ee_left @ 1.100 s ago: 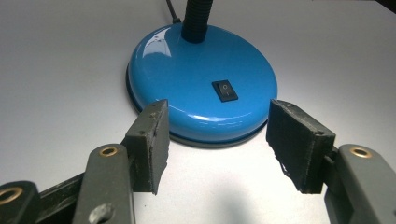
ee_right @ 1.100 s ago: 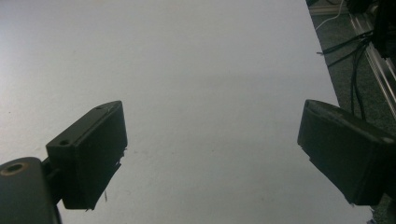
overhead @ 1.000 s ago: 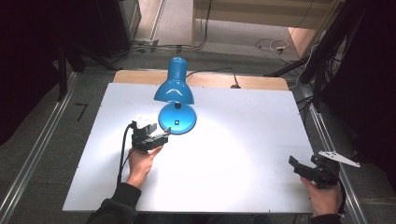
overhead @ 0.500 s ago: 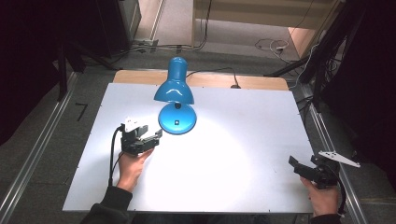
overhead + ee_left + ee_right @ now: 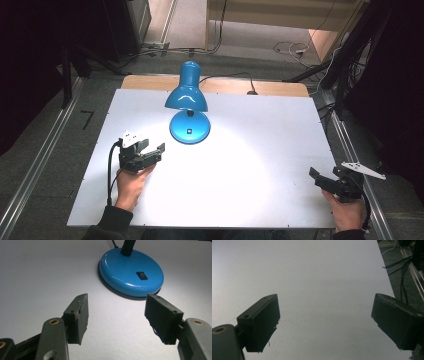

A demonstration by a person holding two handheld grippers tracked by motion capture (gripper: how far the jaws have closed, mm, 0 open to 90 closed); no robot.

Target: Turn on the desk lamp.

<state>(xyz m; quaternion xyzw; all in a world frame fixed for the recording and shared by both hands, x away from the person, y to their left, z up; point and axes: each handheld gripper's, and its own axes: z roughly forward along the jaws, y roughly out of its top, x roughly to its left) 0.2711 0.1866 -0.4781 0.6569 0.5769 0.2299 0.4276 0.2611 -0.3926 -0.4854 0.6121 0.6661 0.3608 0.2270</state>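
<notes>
The blue desk lamp is standing lit at the table's far middle, so switching looks done; the left gripper is sitting beside its base, spread and empty, while the right gripper is idling apart, spread

White table on grey carpet floor; metal rails alongside; cables behind; dark surroundings.

The lamp was glossy blue, its switch black. The table was plain white; both grippers' jaws were black.
</notes>
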